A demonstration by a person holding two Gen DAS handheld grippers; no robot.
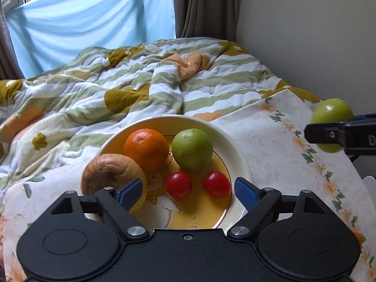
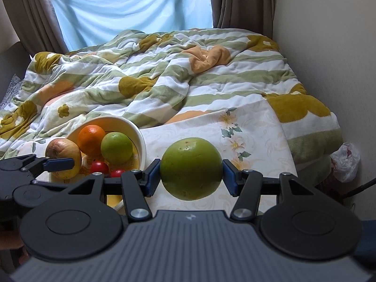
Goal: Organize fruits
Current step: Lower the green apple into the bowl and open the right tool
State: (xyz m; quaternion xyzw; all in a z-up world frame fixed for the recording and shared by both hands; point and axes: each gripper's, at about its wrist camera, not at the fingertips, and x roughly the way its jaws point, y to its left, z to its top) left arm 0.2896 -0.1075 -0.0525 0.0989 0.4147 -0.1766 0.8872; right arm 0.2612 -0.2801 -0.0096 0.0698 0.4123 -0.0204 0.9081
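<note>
My right claw (image 2: 191, 176) is clamped on a round green fruit (image 2: 191, 168) held above the floral-cloth worktop (image 2: 253, 141), with the cream-rimmed yellow plate (image 2: 141, 138) of fruit to its left, so I judge the placement path runs leftward. My left claw (image 1: 188, 190) hovers spread and empty over that plate's near edge, its left finger near a browned, bruised apple (image 1: 110, 174). Only the left view shows the free plate floor in front of the two red cherry tomatoes (image 1: 179, 184); the right view alone shows both pads touching the held fruit.

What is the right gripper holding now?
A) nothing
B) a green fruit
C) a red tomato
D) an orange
B: the right gripper is closed on a green fruit, held above the floral cloth, while the orange lies on the plate.
</note>
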